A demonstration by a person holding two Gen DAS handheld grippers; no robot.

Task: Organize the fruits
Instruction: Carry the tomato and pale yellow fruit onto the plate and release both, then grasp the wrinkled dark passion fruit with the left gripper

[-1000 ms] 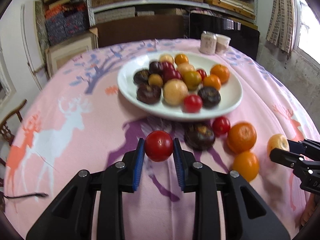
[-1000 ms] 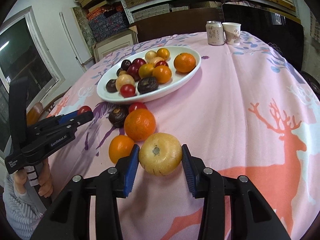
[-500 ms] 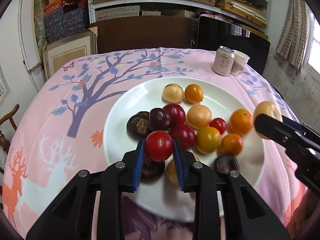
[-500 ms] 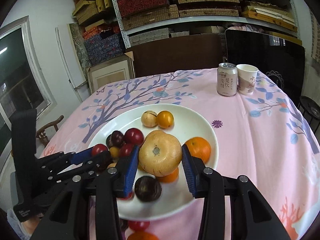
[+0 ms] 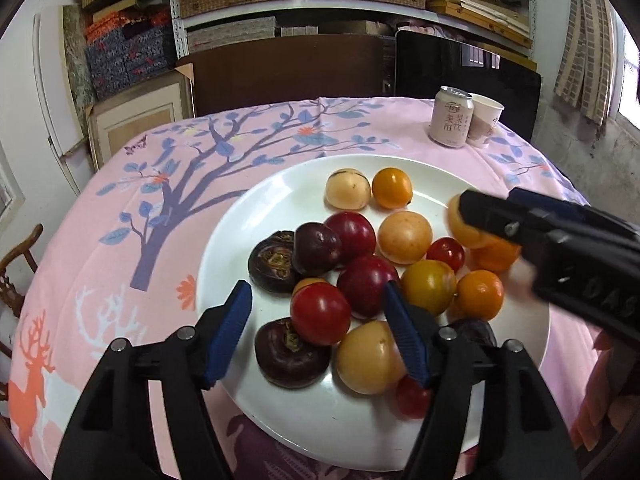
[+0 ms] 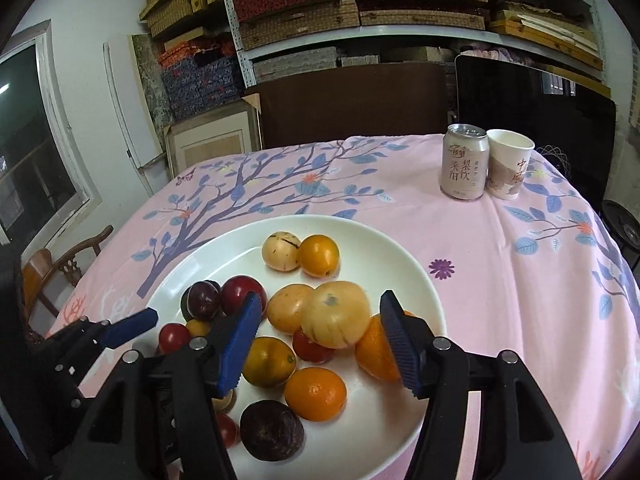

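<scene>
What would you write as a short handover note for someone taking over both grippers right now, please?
Left gripper: jaws have just been opening; the red tomato sits between them, pads clear of it, resting on the fruit pile.
Right gripper: jaws have just been opening; the pale yellow fruit lies between them, pads clear, on top of other fruit.
Both are over the white plate, which holds oranges, plums, tomatoes and dark fruits. Can and paper cup stand at the far edge.
Done: these two fruits delivered.
Left: back both grippers out; check the table near you for loose fruit, out of view now.
</scene>
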